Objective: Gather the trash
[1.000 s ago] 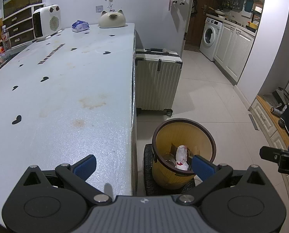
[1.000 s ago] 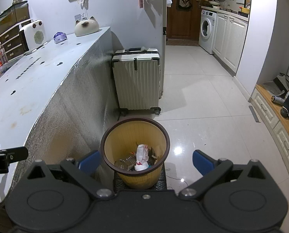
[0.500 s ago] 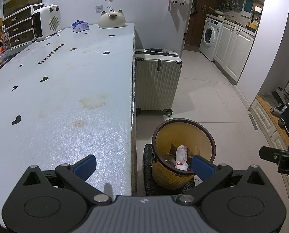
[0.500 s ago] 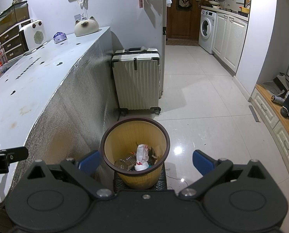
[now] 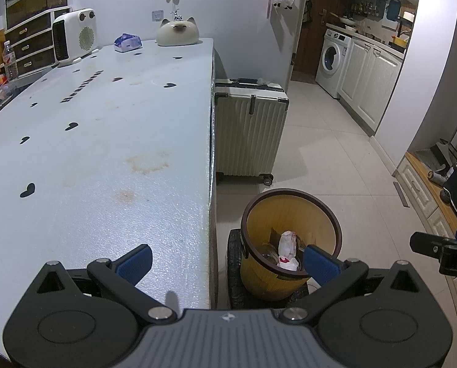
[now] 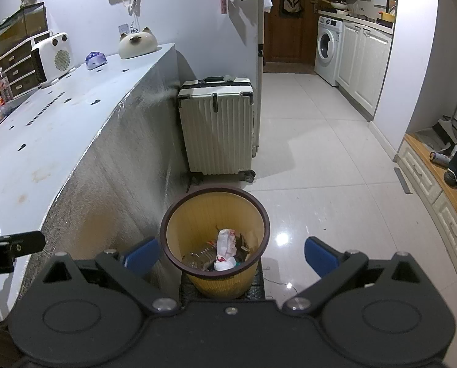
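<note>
A yellow waste bin (image 5: 289,211) with a dark brown rim stands on the floor beside the table's near corner; it also shows in the right wrist view as the bin (image 6: 210,279). Inside lie a crumpled white-and-red wrapper (image 5: 286,245) (image 6: 225,245), a clear plastic piece and dark scraps. My left gripper (image 5: 228,260) hovers open over the table edge and the bin, with nothing between its blue pads. My right gripper (image 6: 231,254) hangs open above the bin, also empty.
The pale blue table (image 5: 105,153) has stains and black heart marks. At its far end stand a white heater (image 5: 73,36), a tissue pack (image 5: 127,42) and a cat-shaped object (image 5: 177,32). A cream suitcase (image 6: 217,128) stands behind the bin. Tiled floor (image 6: 320,168) runs toward a washing machine (image 6: 328,49).
</note>
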`<state>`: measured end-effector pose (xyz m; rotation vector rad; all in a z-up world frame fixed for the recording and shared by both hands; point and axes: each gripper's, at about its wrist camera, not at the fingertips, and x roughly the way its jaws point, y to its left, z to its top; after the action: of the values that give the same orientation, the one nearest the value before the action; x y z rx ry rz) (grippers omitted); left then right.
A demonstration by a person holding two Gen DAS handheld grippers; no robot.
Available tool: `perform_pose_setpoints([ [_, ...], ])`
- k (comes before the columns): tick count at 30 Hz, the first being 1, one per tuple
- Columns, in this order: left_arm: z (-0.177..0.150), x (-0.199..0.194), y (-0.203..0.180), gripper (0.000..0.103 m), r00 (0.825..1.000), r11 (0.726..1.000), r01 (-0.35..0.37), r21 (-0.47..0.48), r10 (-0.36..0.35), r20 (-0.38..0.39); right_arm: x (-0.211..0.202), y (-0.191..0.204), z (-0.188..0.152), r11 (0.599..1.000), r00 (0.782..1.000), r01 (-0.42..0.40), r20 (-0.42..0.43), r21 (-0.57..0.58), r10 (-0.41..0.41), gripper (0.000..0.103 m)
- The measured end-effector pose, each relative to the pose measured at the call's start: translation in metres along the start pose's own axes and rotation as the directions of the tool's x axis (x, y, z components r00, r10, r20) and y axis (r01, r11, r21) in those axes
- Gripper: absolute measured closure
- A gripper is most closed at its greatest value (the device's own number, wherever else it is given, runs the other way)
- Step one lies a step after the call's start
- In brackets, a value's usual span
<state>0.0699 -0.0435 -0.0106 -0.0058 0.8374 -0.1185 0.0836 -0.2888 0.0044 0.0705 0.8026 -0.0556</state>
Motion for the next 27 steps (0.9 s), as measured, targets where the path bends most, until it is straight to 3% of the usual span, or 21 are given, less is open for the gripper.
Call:
perform_pose_setpoints([
  [27, 0.0008, -0.0006, 0.0007, 0.000, 1.000, 1.000, 0.000, -0.001, 0.000, 0.002, 0.0003, 0.0025, 0.0016, 1.000, 1.000, -0.002, 0.002, -0.002, 0.002, 0.001],
])
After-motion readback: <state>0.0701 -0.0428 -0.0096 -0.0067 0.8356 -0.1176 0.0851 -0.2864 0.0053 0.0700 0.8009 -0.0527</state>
